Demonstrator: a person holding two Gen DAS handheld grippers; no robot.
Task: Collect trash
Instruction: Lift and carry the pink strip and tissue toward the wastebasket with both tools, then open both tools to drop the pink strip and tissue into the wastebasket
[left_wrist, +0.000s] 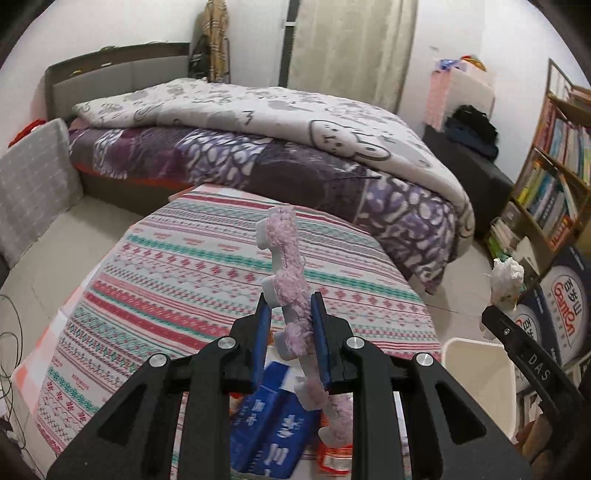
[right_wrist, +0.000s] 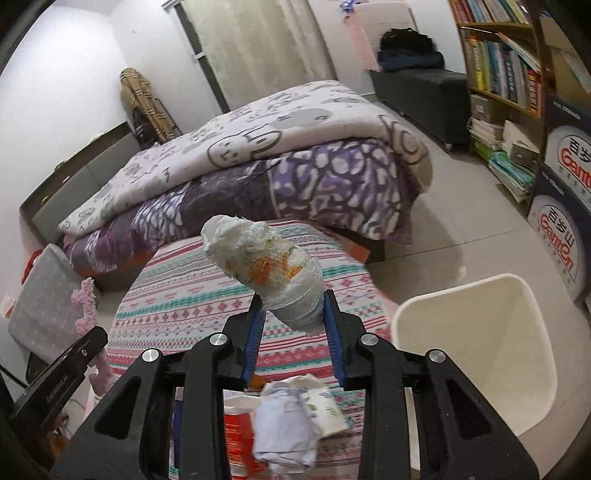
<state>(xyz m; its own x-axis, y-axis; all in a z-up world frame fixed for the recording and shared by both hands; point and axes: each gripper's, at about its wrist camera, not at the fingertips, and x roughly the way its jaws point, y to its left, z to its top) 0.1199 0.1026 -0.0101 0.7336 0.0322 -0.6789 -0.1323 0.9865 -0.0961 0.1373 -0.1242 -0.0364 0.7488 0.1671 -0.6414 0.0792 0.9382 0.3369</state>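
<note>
Only the right view shows the white bin whole, beside the desk. There the right hand-held gripper pinches a rolled diaper. The left hand-held gripper pinches a pink fuzzy strip, its lower end hidden.

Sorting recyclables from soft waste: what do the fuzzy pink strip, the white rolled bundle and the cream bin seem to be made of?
Fuzzy pink strip in the left gripper: looks like tufted yarn or chenille on a pale, likely plastic backing.
White rolled bundle in the right gripper: soft, matte, crinkled paper or nonwoven padding with a printed pattern; possibly a diaper.
Cream bin: smooth, slightly glossy, apparently moulded plastic.
</note>
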